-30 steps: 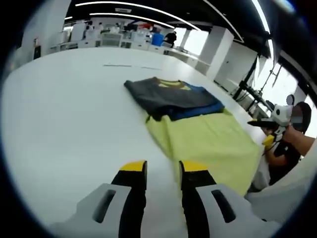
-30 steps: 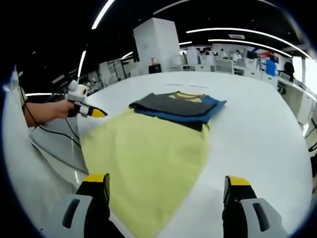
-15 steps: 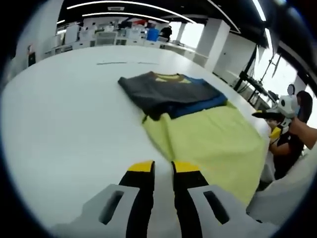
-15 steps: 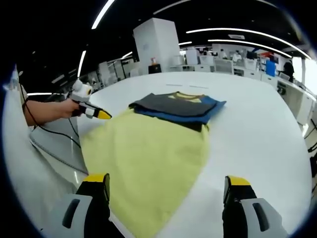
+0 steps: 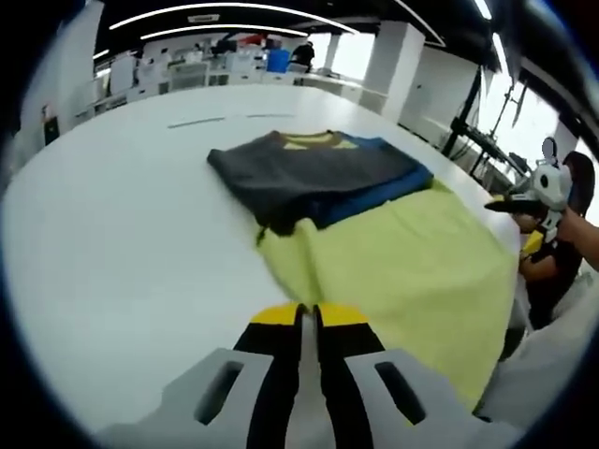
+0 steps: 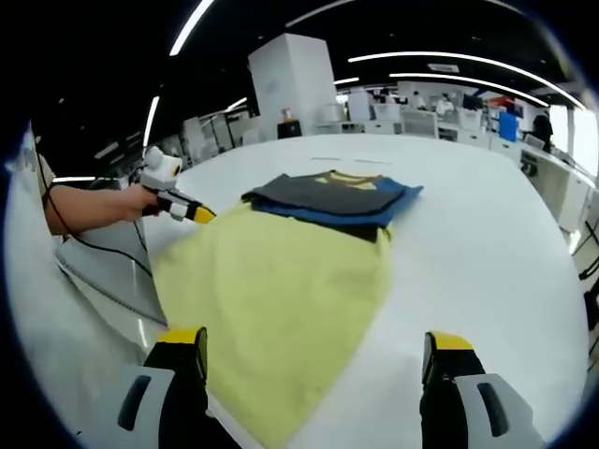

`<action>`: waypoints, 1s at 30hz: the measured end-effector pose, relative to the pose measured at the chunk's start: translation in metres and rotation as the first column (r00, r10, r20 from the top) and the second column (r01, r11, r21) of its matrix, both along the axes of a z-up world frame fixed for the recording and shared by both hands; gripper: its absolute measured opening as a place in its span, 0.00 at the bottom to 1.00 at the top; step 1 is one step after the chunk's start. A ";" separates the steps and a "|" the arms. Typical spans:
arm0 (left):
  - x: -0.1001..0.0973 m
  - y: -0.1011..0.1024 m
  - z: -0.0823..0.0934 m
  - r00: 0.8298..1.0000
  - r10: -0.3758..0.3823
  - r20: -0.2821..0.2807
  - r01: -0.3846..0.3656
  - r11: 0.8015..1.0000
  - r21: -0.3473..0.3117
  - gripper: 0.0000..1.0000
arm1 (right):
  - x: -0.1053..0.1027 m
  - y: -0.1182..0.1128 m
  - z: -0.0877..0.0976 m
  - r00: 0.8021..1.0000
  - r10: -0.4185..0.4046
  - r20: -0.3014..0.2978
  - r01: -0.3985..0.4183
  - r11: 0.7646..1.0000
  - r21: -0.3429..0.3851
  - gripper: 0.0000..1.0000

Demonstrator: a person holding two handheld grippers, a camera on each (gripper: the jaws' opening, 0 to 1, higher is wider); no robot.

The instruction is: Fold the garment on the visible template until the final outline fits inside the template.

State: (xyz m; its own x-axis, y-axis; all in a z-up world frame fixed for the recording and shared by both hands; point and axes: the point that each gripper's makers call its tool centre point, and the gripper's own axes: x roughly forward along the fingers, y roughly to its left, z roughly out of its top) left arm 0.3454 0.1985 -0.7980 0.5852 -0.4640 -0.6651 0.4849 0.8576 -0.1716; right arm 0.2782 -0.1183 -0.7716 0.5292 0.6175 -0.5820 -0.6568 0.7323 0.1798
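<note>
A folded garment (image 5: 314, 178), dark grey over blue with a yellow collar, lies at the far end of a yellow-green sheet (image 5: 402, 271) on the white table. My left gripper (image 5: 309, 314) hovers over bare table beside the sheet's edge, its jaws shut with nothing between them. From the right a hand brings in the right gripper (image 5: 524, 201). In the right gripper view the garment (image 6: 328, 198) sits beyond the sheet (image 6: 281, 299). My right gripper (image 6: 316, 339) stands wide open over the sheet's near end. The left gripper (image 6: 192, 211) shows its yellow tip at the sheet's far left corner.
The white table (image 5: 112, 215) spreads wide to the left of the garment. A grey panel (image 6: 103, 271) with a dark cable lies past the table's edge at the left of the right gripper view. Desks and pillars stand far behind.
The left gripper's jaws have closed from a clear gap to almost touching, and that gripper has moved closer to the sheet. The right gripper has stayed open and still.
</note>
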 end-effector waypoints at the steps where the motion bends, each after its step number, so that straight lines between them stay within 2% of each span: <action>1: 0.000 -0.001 0.000 1.000 -0.006 0.002 0.006 1.000 0.010 0.02 | 0.000 0.000 0.000 1.000 -0.002 -0.001 0.002 1.000 0.001 0.95; 8: 0.001 -0.003 0.000 0.999 -0.038 0.017 0.037 0.998 0.055 0.00 | 0.000 -0.001 -0.001 1.000 -0.003 -0.002 0.003 1.000 0.001 0.95; 14: 0.001 0.000 0.000 0.999 -0.042 0.018 0.040 0.997 0.066 0.00 | 0.002 0.000 -0.001 1.000 0.000 -0.001 0.000 1.000 0.003 0.95; 30: 0.007 0.029 0.006 1.000 -0.003 0.026 0.000 0.994 0.106 0.00 | 0.002 0.001 -0.003 1.000 0.001 -0.007 -0.001 1.000 0.003 0.95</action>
